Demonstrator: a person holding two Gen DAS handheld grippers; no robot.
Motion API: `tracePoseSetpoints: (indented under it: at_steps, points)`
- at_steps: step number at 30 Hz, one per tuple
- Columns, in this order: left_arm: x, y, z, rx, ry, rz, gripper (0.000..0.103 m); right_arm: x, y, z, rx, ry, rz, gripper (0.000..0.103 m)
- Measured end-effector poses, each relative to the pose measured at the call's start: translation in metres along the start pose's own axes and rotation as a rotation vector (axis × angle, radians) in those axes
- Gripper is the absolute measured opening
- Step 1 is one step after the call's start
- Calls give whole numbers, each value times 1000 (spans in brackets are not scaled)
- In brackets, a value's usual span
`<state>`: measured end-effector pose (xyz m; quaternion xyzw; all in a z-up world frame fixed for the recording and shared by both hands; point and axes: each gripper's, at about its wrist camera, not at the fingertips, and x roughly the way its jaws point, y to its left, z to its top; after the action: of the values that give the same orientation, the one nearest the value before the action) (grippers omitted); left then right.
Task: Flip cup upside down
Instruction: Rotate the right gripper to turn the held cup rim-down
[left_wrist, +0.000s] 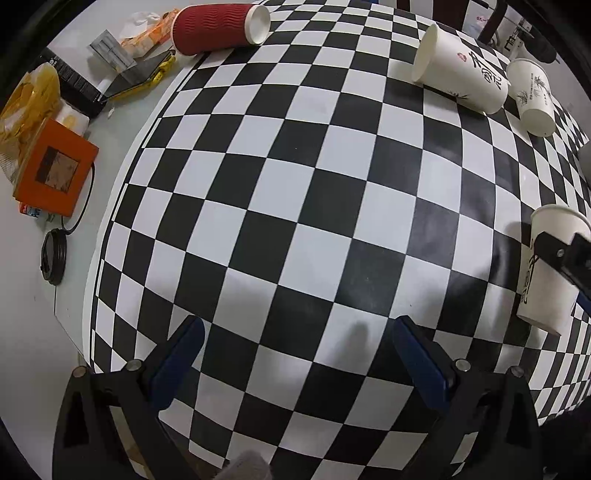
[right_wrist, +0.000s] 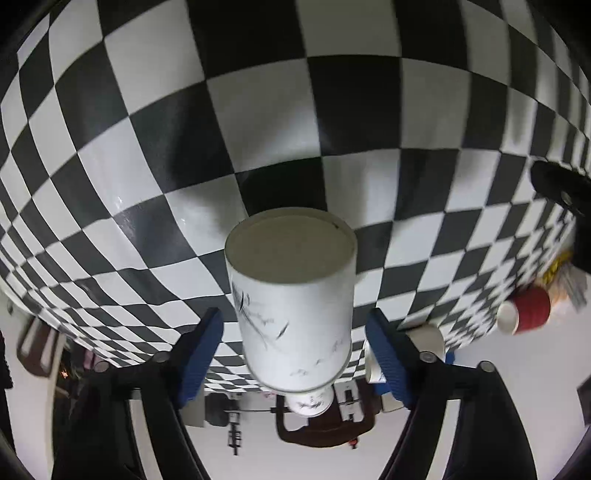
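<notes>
A white paper cup (right_wrist: 291, 314) with ink-brush markings stands upside down on the checkered cloth (right_wrist: 258, 110), base toward the camera in the right wrist view. My right gripper (right_wrist: 295, 354) is open, its blue pads (right_wrist: 201, 354) a little apart from the cup on either side. The same cup (left_wrist: 550, 269) shows at the right edge of the left wrist view with a black finger of the right gripper (left_wrist: 565, 254) across it. My left gripper (left_wrist: 295, 362) is open and empty above the cloth.
A red ribbed cup (left_wrist: 218, 29) lies on its side at the far left. Two white cups (left_wrist: 461, 74) (left_wrist: 533, 96) are at the far right, one lying, one upside down. An orange box (left_wrist: 55, 173), a phone and packets sit left of the cloth.
</notes>
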<state>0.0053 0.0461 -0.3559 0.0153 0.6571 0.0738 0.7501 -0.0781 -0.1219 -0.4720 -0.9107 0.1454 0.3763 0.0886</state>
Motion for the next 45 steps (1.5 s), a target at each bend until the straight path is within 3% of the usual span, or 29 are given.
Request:
tracePoseSetpoints:
  at_steps: [4, 10, 19, 22, 28, 39, 45]
  points:
    - [0, 1, 5, 5, -10, 2, 103, 14, -2, 4, -27, 5, -6, 67]
    - [-4, 3, 12, 9, -28, 4, 103, 21, -5, 4, -1, -1, 17, 65]
    - [-13, 2, 24, 25, -51, 7, 103, 12, -36, -24, 336, -20, 213, 64]
    - [-20, -1, 28, 41, -70, 7, 103, 13, -45, -42, 495, -38, 346, 64]
    - [-31, -12, 33, 70, -102, 1, 103, 31, -54, -84, 878, -48, 732, 64]
    - [-34, -26, 27, 97, -103, -11, 103, 81, -11, -137, 1527, -71, 1371, 64]
    - [-32, -29, 24, 98, -95, -19, 103, 99, 8, -142, 1704, -67, 1562, 64]
